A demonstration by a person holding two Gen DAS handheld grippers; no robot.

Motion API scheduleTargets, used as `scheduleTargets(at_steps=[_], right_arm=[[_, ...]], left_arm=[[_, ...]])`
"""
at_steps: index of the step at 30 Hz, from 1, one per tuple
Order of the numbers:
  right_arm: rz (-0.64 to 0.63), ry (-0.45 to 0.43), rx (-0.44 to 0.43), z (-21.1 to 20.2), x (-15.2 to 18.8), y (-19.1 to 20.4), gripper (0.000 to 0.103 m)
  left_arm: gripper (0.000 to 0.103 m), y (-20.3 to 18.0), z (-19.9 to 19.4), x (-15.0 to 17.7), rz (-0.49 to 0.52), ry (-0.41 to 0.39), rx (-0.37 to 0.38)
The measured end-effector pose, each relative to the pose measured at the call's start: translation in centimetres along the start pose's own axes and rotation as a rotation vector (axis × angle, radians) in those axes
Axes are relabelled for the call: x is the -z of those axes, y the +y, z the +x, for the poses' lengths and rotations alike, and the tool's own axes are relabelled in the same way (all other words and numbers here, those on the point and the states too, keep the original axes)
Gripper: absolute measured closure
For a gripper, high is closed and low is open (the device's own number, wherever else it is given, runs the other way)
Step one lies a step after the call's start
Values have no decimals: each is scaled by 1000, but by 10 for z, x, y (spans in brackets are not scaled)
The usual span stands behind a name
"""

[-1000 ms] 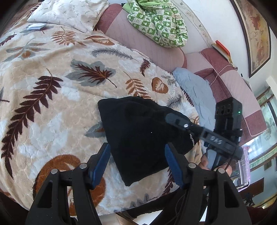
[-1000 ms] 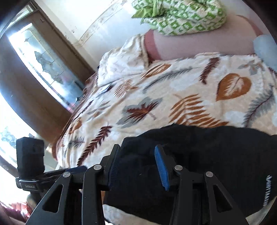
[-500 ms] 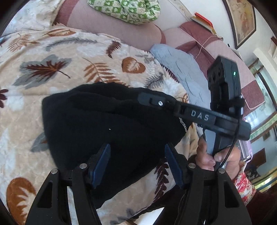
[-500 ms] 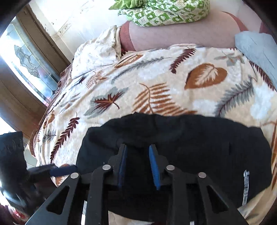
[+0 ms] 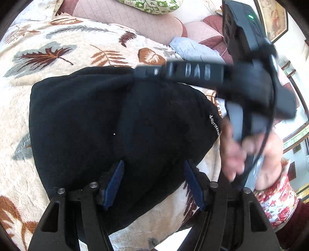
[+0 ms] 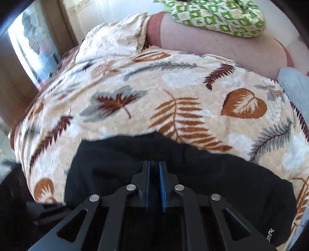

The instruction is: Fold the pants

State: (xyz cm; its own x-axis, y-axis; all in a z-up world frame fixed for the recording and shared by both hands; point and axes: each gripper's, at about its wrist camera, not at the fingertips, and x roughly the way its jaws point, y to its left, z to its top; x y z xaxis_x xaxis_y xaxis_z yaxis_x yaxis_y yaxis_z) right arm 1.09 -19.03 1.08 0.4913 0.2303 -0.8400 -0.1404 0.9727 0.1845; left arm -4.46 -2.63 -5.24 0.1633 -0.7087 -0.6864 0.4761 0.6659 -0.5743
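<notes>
Black pants (image 5: pixel 77 119), folded into a compact bundle, lie near the front edge of a leaf-print blanket (image 5: pixel 58 50). My left gripper (image 5: pixel 153 183) hovers open just above their near edge, its blue pads (image 5: pixel 114 185) set wide to either side of the fabric. My right gripper (image 5: pixel 139 72) reaches in from the right with its tip at the far edge of the pants. In the right wrist view this right gripper (image 6: pixel 154 168) has its jaws closing to a thin slit, with dark fabric of the pants (image 6: pixel 212 183) pinched in between.
A green patterned cloth (image 6: pixel 216 17) lies on the pink padded back (image 5: pixel 135 21) behind the blanket. At the right sits a grey-blue cloth (image 5: pixel 193 50). A hand (image 5: pixel 235 154) with a floral sleeve (image 5: pixel 278 200) holds the right gripper. A window (image 6: pixel 32 42) is at the left.
The right jaws have closed from wide apart to nearly together over the pants. The left gripper has come down and closer to the pants, still open.
</notes>
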Motion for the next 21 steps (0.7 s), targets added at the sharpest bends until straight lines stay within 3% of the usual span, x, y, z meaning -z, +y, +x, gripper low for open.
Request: scheduleTargets(at_steps=[1,6,7,10,14,21], right_arm=[[28,-6,-6,1,-5,-5,95],[131,-17,185,11,-20,-43,98],[142,-24,186,8,-19,-47,97],[117,-53,44,-16,-11,-36,96],[15,-49,22,-30,-2,-6,96],[13,37,-199,-6,-4,25,96]], left_arm=[[40,0,0,0,1,1,-2],[40,-3,1,2,10,-7,-10],[40,-3,0,2,10,-8,-10],[40,-3,-1,2,1,-8,-6],[40,-11,-22,3,10,-20,22],[40,-3,-75,19,-7,-98,-47]])
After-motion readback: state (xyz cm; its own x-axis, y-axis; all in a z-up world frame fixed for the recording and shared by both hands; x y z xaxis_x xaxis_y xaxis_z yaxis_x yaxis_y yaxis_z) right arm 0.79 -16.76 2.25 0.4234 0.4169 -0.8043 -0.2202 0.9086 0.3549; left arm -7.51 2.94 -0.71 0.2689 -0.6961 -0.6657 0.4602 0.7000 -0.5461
